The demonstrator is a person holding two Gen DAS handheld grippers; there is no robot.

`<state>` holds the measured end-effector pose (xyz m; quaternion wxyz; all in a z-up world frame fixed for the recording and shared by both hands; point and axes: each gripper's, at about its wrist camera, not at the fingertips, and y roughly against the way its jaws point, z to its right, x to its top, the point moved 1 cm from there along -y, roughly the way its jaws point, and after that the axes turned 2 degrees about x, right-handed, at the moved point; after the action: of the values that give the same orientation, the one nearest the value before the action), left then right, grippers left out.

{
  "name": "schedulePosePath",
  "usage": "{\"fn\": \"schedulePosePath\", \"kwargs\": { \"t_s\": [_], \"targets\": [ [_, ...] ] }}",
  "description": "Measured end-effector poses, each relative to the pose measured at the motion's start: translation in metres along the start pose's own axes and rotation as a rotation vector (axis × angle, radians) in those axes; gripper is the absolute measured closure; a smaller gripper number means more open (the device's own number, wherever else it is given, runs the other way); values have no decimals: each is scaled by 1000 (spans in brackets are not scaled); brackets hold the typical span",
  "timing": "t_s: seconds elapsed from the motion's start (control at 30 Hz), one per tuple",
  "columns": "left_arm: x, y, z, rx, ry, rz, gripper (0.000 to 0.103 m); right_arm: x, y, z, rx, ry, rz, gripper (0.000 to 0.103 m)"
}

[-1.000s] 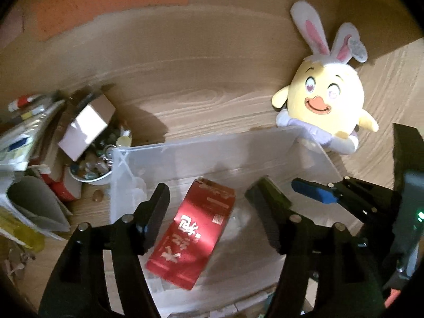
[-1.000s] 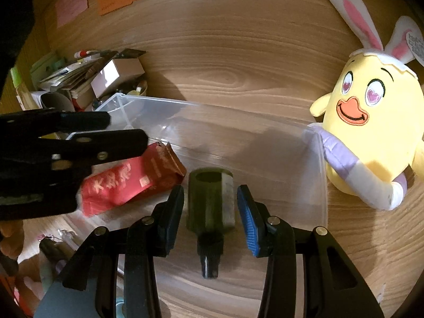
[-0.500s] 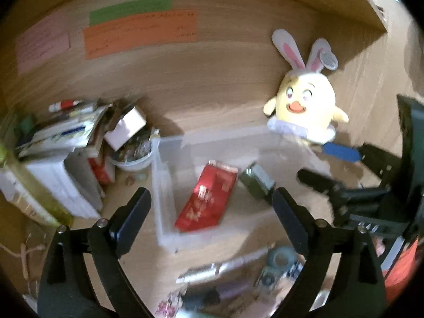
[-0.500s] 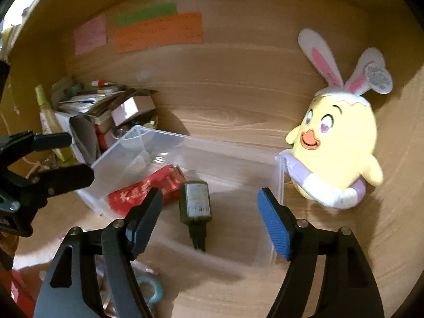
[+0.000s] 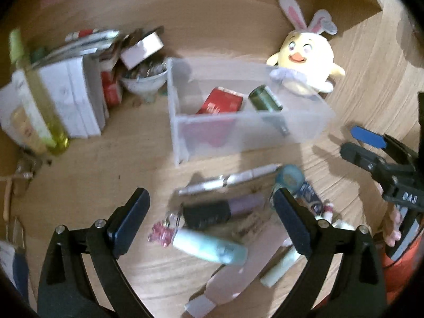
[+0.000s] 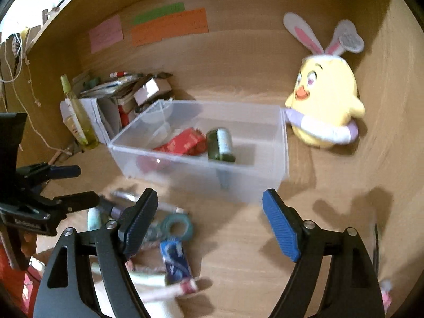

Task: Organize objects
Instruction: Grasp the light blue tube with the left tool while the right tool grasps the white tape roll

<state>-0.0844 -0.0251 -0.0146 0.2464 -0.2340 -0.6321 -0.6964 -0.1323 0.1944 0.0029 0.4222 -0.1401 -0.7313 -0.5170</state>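
Over the pile (image 5: 220, 217) in front of the bin (image 6: 185, 164), both grippers, left (image 5: 209, 222) and right (image 6: 209, 222), have just been opening and hold nothing, with 2 items binned, so next is grabbing another piece.

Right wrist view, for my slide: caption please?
Open right gripper before clear bin holding red packet and green bottle.
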Motion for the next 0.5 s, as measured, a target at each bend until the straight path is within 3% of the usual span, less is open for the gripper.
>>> {"fn": "schedulePosePath", "kwargs": {
  "t_s": [0.5],
  "targets": [
    [-41, -15, 0, 71, 34, -38, 7, -71, 10, -10, 92, -71, -108, 24]
  ]
}}
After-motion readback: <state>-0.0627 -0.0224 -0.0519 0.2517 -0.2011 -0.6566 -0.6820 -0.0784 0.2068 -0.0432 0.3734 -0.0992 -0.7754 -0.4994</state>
